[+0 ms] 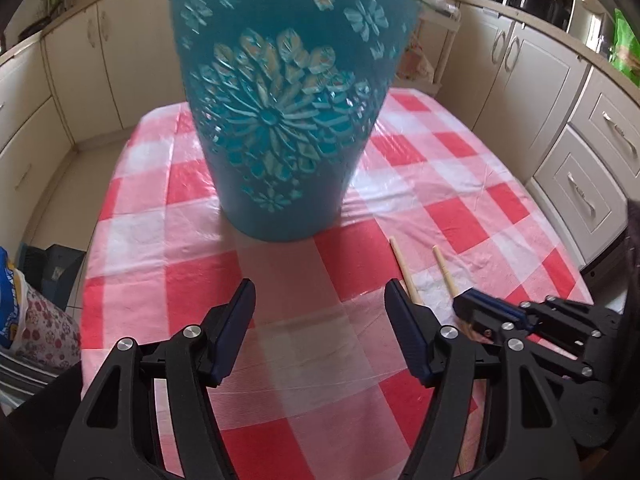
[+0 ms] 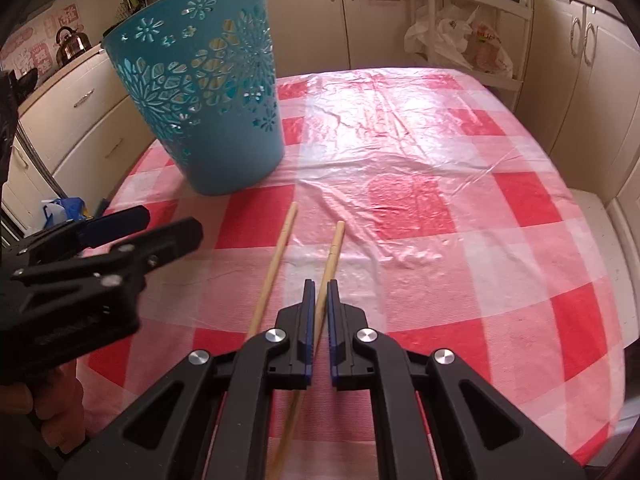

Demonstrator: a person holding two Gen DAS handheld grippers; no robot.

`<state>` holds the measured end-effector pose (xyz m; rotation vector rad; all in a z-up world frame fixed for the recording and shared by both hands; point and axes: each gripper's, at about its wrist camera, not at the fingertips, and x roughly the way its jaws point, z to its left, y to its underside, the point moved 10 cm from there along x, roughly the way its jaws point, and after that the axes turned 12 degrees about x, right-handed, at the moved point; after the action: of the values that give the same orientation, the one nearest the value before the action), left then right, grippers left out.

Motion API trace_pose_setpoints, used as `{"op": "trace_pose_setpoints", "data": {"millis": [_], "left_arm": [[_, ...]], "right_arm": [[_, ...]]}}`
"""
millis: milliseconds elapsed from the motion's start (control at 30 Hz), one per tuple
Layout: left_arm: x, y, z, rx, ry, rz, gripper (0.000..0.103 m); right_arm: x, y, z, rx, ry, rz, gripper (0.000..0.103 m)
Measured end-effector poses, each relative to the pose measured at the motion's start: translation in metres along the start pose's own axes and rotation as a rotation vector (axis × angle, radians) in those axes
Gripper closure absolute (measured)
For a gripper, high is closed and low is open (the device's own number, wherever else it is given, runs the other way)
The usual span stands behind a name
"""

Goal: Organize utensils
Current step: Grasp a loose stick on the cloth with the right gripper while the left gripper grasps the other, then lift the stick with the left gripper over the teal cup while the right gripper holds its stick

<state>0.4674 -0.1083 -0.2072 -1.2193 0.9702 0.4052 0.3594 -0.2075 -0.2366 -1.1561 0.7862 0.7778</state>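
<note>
A teal cut-out flower basket [image 1: 276, 120] stands upright on the red-and-white checked tablecloth [image 1: 168, 216], at the left of the right wrist view [image 2: 204, 92]. Two wooden chopsticks lie side by side in front of it. My right gripper [image 2: 320, 286] is shut on the right chopstick [image 2: 334, 248], which runs between its pads. The left chopstick [image 2: 276, 260] lies free just left of them. My left gripper [image 1: 320, 292] is open with nothing between its fingers, aimed at the basket's base. Both chopsticks [image 1: 404, 268] lie just right of it, by the right gripper [image 1: 466, 306].
The left gripper [image 2: 160, 226], held by a hand [image 2: 52, 412], hovers over the table's left side. Cream kitchen cabinets [image 2: 580, 80] surround the table. A white rack with plastic bags [image 2: 460, 40] stands beyond the far edge, and a kettle [image 2: 72, 44] sits on the left counter.
</note>
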Motion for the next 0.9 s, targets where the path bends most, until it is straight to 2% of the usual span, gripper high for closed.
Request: {"op": "trace_pose_setpoints", "data": {"millis": [233,433,500,567,633,667,733,900], "left_arm": [[0.021,-0.009,-0.028,0.08,-0.011,0.037,0.04],[0.034,-0.011,-0.047,0.177,-0.061,0.082,0.039],[0.033,-0.011,-0.048,0.194,-0.077,0.073,0.04],[0.031,-0.011,-0.053,0.206,-0.048,0.067,0.054],[0.029,-0.01,-0.059,0.226,-0.031,0.063,0.09],[0.028,-0.009,-0.063,0.248,-0.029,0.066,0.096],[0.024,-0.005,-0.063,0.242,-0.013,0.064,0.099],[0.007,0.007,-0.047,0.182,0.038,0.054,0.099]], "right_arm": [[-0.002,-0.003,-0.022,-0.033,0.07,-0.018,0.097],[-0.001,-0.004,-0.029,-0.045,0.068,-0.027,0.097],[-0.001,-0.005,-0.03,-0.045,0.063,-0.029,0.096],[-0.001,-0.005,-0.029,-0.048,0.065,-0.031,0.096],[0.0,-0.004,-0.028,-0.045,0.062,-0.031,0.096],[0.0,-0.005,-0.029,-0.037,0.054,-0.029,0.096],[0.0,-0.006,-0.03,-0.014,0.027,-0.025,0.096],[0.001,-0.005,-0.025,0.037,-0.094,0.007,0.097]]}}
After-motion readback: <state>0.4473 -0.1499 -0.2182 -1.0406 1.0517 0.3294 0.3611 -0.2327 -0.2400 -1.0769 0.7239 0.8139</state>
